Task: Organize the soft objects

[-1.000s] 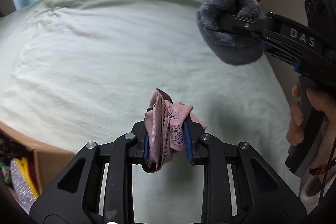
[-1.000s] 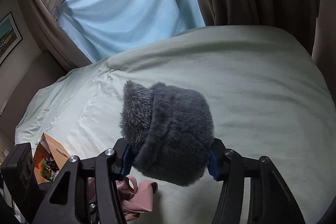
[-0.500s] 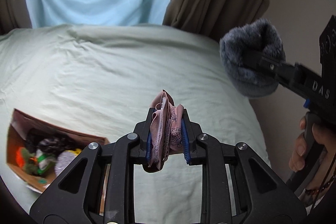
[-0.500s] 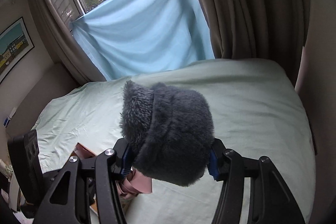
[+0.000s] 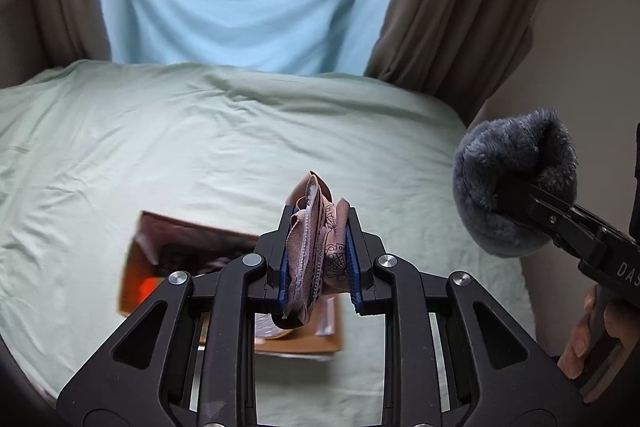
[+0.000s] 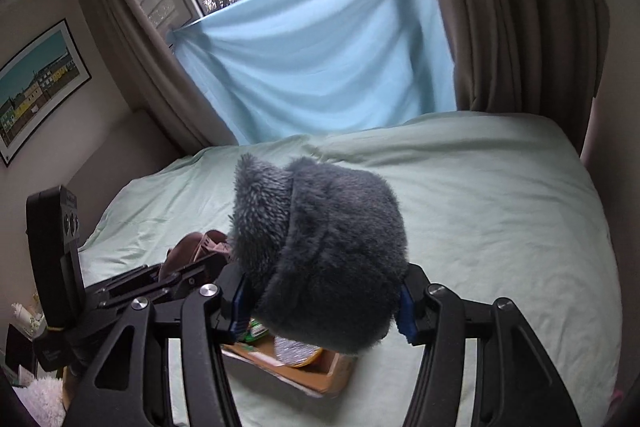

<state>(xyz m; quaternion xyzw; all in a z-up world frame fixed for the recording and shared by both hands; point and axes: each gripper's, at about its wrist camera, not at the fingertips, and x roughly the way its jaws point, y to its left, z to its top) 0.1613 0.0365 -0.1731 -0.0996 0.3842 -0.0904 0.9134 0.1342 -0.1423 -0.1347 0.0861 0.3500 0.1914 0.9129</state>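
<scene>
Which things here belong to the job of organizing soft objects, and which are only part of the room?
Part of the job:
- pink cloth in the left gripper
- grey fluffy item in the right gripper
- cardboard box on the bed

Just there:
- green bedsheet
- blue cloth over the window
- brown curtains
- framed picture

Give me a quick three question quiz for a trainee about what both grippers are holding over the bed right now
1. True or false: the left gripper holds the grey fluffy item.
2. What lies on the bed beneath both grippers? A) cardboard box B) pillow C) laundry basket
3. Fill in: the right gripper has its jaws shut on the ____ fluffy item.

Key: 1 false, it holds the pink cloth. 2 A, the cardboard box. 3 grey.
</scene>
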